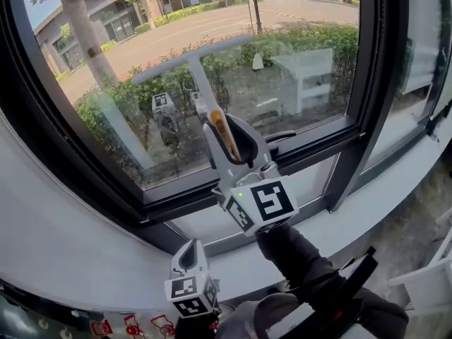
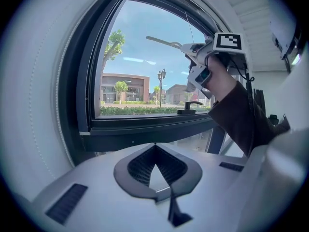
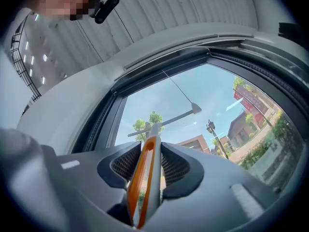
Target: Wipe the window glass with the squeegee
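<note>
Left gripper, jaws drawn together on nothing, hangs low at 6 o'clock in the head view, over the white window ledge. Up toward 12 o'clock, the right gripper is clamped on the orange and grey handle of the T-shaped grey squeegee. Its long blade lies across the clear window glass, at about 11 o'clock from that gripper. A wiping stroke seems to be in hand. The next move likely calls for steady pressure and a straight pull down toward the lower rail of the dark window frame. Whether the blade edge actually touches the pane cannot be told. Reflections muddle the glass, and the pane's top is cut off in the head view.
</note>
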The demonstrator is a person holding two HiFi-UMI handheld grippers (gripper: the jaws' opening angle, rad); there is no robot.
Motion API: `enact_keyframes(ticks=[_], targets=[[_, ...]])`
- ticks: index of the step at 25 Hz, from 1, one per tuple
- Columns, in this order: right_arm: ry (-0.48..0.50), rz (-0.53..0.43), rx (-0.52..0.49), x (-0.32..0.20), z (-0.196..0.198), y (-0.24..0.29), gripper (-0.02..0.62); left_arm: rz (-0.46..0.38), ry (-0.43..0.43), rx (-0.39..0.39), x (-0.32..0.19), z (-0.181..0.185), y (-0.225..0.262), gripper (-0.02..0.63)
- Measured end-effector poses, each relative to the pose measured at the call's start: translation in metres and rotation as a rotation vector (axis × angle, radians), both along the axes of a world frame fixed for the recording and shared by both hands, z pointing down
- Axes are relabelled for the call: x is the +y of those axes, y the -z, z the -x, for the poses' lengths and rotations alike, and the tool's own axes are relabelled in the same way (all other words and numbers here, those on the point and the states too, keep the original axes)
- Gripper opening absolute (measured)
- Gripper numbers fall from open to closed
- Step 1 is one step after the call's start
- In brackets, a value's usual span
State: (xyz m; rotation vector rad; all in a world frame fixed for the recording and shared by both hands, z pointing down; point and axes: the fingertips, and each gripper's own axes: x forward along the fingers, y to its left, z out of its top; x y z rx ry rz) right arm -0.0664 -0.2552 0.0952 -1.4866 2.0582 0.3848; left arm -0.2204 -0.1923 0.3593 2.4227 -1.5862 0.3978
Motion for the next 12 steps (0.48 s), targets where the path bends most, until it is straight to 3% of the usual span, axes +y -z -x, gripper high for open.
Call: enact_keyframes(ticks=[6,12], targets=[[-0.038,-0.070,0.000,-0.009,0.007,0.061,0.126,-0.017,-0.010,0.015,-0.001,0.013,0.006,0.000],[-0.036,-0.090,-0.012,-0.008,0.010,0.062,0.126,-0.025,0.011,0.026,-0.009,0.026,0.009,0.000]])
